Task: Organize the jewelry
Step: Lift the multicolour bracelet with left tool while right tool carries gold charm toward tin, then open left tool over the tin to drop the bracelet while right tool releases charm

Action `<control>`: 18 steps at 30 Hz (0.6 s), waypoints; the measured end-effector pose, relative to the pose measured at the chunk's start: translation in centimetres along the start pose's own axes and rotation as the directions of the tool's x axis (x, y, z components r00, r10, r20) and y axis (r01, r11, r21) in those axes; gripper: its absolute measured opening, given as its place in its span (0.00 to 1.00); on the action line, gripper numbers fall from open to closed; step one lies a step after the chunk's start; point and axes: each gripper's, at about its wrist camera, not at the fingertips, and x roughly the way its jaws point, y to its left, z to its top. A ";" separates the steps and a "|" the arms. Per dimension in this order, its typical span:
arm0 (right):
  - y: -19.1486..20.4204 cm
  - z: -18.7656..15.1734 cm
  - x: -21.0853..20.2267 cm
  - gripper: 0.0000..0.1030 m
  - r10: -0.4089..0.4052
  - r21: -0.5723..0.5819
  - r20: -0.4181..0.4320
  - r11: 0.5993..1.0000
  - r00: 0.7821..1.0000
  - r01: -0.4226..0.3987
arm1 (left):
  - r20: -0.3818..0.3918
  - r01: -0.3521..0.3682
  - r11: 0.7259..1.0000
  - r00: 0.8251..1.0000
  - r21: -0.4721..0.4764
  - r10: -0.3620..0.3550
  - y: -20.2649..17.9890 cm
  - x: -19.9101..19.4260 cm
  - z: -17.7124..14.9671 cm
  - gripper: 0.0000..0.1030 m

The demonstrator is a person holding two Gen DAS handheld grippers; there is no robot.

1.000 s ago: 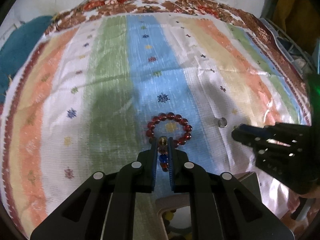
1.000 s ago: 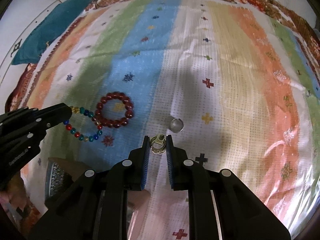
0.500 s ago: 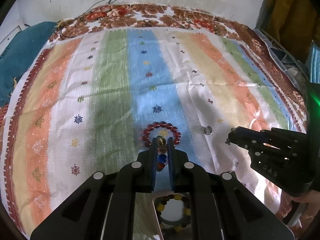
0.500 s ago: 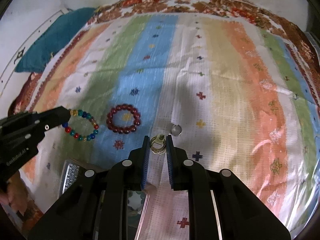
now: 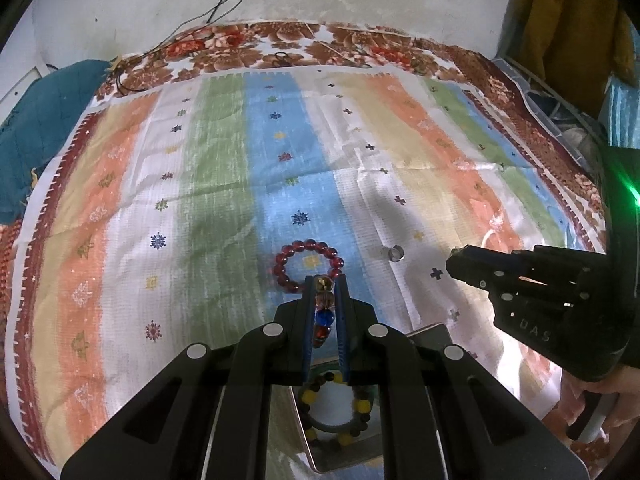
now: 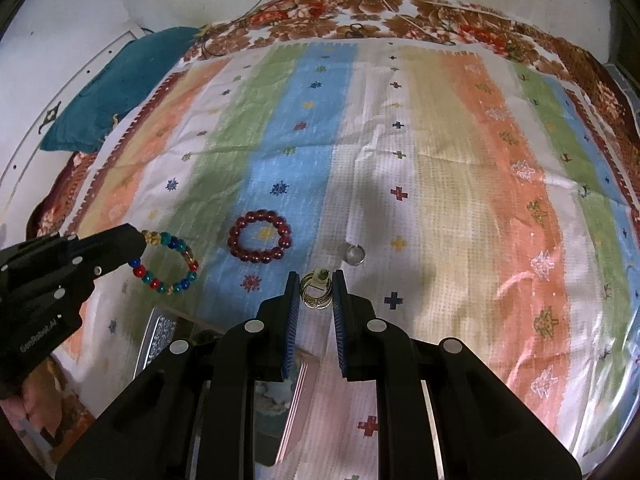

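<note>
The "GenRobot.AI" left gripper (image 6: 138,246) pinches the multicolored bracelet (image 6: 170,264); the right gripper (image 6: 316,292), at three o'clock, clamps a gold ring (image 6: 316,290).

Glossy glass-like beads of a multicoloured bracelet (image 6: 168,264) sit pinched in the matt black plastic left gripper (image 5: 325,280). Ahead of it lies a polished dark-red bead bracelet (image 5: 309,266) on the coarse woven striped cloth (image 5: 224,184). The right gripper (image 6: 316,280) clasps shiny gold-toned metal rings (image 6: 317,290).
</note>
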 end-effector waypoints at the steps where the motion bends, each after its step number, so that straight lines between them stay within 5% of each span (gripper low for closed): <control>1: 0.1 -0.1 -0.2 0.17 0.000 -0.003 0.003 1.000 1.000 0.000 | 0.003 0.001 1.000 1.000 0.000 -0.001 0.0 -0.2 -0.1 0.09; 18: 2.0 -2.3 -3.1 0.17 0.044 -0.054 0.037 0.998 0.998 -0.042 | 0.043 0.032 0.999 0.999 0.003 -0.033 -1.0 -3.5 -2.8 0.09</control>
